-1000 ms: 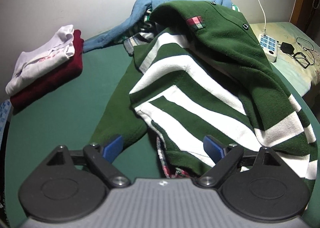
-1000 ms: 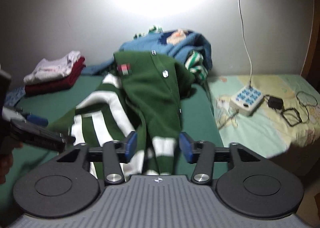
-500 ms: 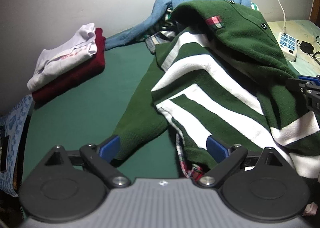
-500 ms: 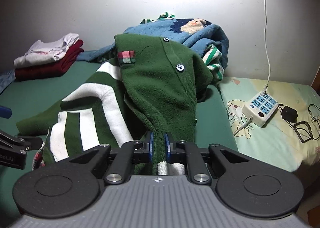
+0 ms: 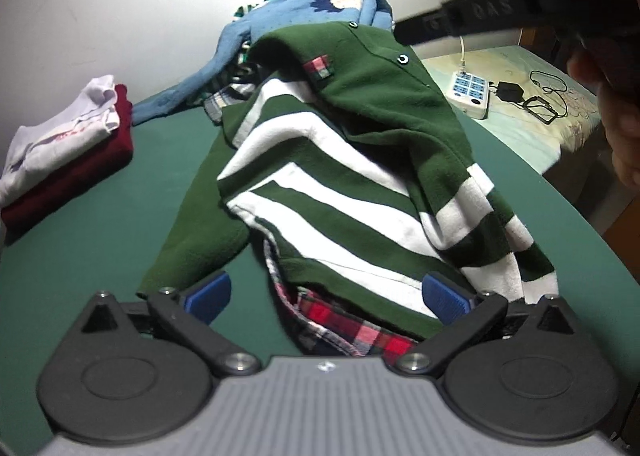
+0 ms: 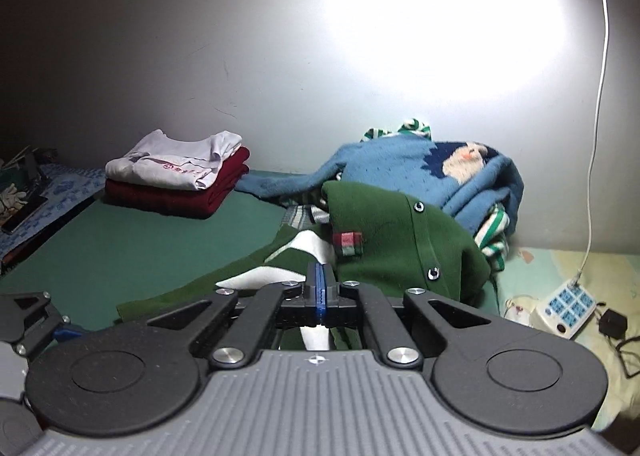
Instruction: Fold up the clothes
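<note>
A green cardigan (image 5: 360,128) with white stripes lies rumpled on the green table (image 5: 80,256), over a red plaid shirt (image 5: 352,328). My left gripper (image 5: 326,296) hovers low at the near end of both. Its jaws are opening, and the cardigan's hem and the plaid shirt lie between the blue pads untouched. My right gripper (image 6: 319,288) is shut, pads together, with the cardigan (image 6: 392,240) running in under them and a white stripe showing below the linkage. Its black finger (image 5: 500,10) crosses the top right of the left wrist view.
A folded white and dark red stack (image 6: 180,176) sits at the back left. A blue sweater (image 6: 400,168) is heaped against the wall behind the cardigan. To the right, a power strip (image 6: 564,308) and cables lie on a patterned bed. A person's hand (image 5: 616,128) is at the right edge.
The right gripper's jaws closed on the cardigan's edge, then it rose and tipped up toward the wall. The left gripper's jaws spread wider, and the right gripper came across its view.
</note>
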`<state>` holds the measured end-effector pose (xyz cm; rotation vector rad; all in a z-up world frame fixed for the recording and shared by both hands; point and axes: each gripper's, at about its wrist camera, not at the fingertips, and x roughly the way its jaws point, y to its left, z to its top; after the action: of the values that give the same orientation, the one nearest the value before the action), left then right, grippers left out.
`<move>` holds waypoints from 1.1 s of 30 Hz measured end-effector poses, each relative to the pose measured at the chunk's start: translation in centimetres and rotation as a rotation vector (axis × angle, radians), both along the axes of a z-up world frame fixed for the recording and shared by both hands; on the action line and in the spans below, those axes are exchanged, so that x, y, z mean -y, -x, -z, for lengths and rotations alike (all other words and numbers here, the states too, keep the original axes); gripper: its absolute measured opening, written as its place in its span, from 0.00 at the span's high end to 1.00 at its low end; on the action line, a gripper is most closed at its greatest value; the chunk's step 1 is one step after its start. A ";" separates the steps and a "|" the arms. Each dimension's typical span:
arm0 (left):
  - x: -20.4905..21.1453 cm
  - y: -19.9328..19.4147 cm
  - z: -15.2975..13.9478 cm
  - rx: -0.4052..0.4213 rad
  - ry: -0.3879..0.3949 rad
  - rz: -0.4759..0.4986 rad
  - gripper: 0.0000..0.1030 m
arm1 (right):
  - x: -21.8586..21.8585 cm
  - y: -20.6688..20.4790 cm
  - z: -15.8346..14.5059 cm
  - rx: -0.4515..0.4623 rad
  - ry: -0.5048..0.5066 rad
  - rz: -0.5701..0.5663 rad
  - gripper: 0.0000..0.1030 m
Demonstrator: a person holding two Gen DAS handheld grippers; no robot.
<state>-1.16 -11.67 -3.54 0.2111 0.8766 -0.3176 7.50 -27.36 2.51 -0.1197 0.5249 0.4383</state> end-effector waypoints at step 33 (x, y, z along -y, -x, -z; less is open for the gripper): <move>6.6 1.7 0.7 0.008 0.013 0.263 0.03 | 4.1 -1.6 0.9 -0.237 -0.344 -0.050 0.87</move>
<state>-2.88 -18.26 -4.27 0.3166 0.8396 -0.5661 9.12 -31.50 1.62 0.2527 0.6720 0.5896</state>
